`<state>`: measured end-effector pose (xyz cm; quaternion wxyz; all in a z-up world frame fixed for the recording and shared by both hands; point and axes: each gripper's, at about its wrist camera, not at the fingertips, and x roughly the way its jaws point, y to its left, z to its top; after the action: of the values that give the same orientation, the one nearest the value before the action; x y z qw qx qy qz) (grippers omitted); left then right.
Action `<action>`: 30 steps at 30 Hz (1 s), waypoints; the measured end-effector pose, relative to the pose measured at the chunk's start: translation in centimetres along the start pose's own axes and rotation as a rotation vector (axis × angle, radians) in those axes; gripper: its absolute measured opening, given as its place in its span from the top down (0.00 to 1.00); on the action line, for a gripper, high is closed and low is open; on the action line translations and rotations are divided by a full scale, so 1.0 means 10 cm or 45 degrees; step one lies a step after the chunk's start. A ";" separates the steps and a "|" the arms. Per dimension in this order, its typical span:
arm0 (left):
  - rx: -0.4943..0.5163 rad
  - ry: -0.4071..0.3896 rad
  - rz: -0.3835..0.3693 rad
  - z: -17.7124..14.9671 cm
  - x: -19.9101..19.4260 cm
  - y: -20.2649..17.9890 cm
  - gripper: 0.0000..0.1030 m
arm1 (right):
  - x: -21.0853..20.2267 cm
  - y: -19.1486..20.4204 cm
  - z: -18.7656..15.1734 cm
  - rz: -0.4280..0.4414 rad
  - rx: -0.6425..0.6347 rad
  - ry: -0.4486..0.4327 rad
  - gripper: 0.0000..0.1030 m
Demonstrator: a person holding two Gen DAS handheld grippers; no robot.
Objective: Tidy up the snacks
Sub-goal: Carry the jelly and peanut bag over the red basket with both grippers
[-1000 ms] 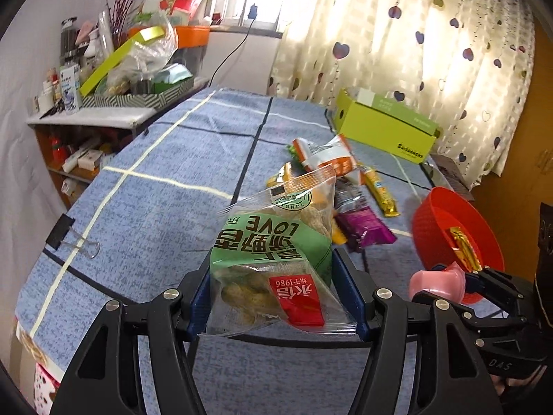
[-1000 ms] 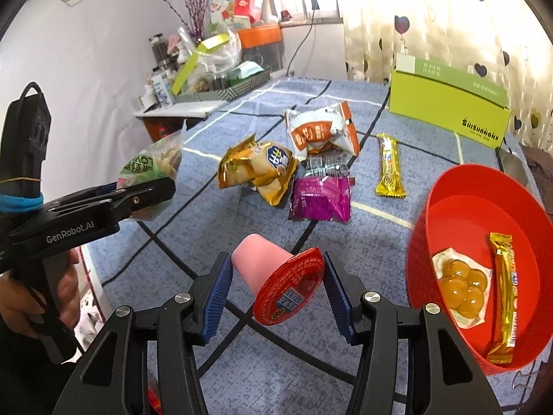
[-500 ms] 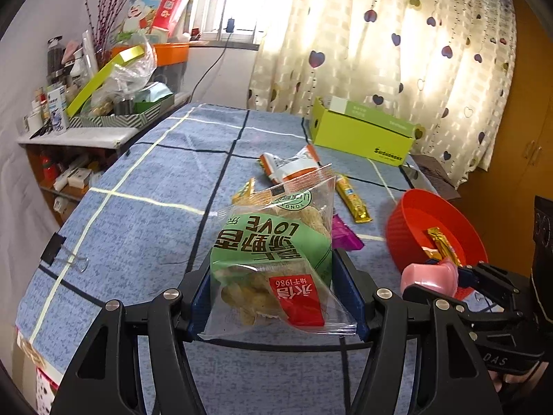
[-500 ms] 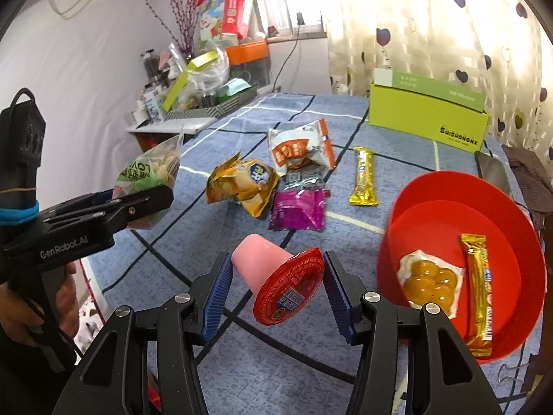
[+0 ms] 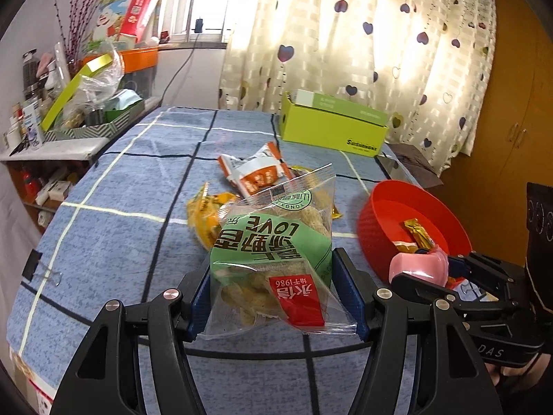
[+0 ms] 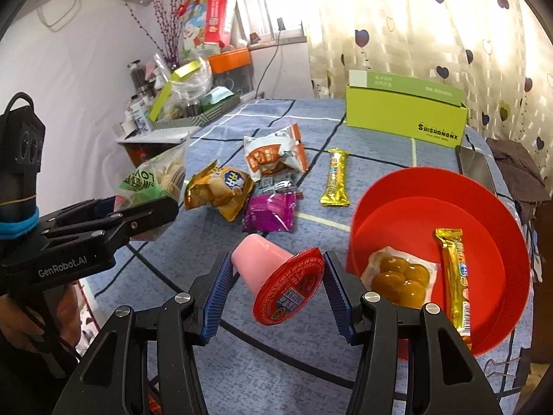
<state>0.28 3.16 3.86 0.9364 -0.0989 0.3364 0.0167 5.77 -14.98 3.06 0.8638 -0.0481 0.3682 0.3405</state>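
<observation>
My left gripper (image 5: 273,294) is shut on a clear green snack bag (image 5: 273,252) and holds it above the blue checked cloth; the bag also shows in the right wrist view (image 6: 152,180). My right gripper (image 6: 276,294) is shut on a pink jelly cup (image 6: 276,280) with a red lid, held just left of the red bowl (image 6: 501,228). The bowl holds a packet of brown balls (image 6: 401,276) and a gold bar (image 6: 454,276). On the cloth lie a yellow bag (image 6: 221,190), a purple packet (image 6: 271,212), a white-orange bag (image 6: 273,154) and another gold bar (image 6: 335,183).
A lime-green box (image 6: 408,117) stands at the far edge by the heart curtain. A cluttered side shelf (image 6: 172,114) is at the left. A binder clip (image 5: 38,269) lies on the cloth's left edge. A dark flat object (image 6: 475,169) lies behind the bowl.
Both grippers have risen and tilted, keeping their loads. The bowl and the loose snacks now sit lower and nearer in both views.
</observation>
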 end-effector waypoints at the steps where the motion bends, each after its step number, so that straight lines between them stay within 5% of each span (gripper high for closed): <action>1: 0.005 0.004 -0.007 0.00 0.01 -0.01 0.38 | -0.01 -0.02 0.00 -0.005 0.004 -0.002 0.50; 30: 0.236 0.061 -0.315 0.16 0.32 -0.93 0.38 | -0.35 -1.09 -0.27 -0.295 0.274 -0.004 0.50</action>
<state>4.68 -5.70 4.63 0.9281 -0.0531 0.3438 -0.1323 9.23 -26.15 1.59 0.8980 0.0030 0.3932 0.1975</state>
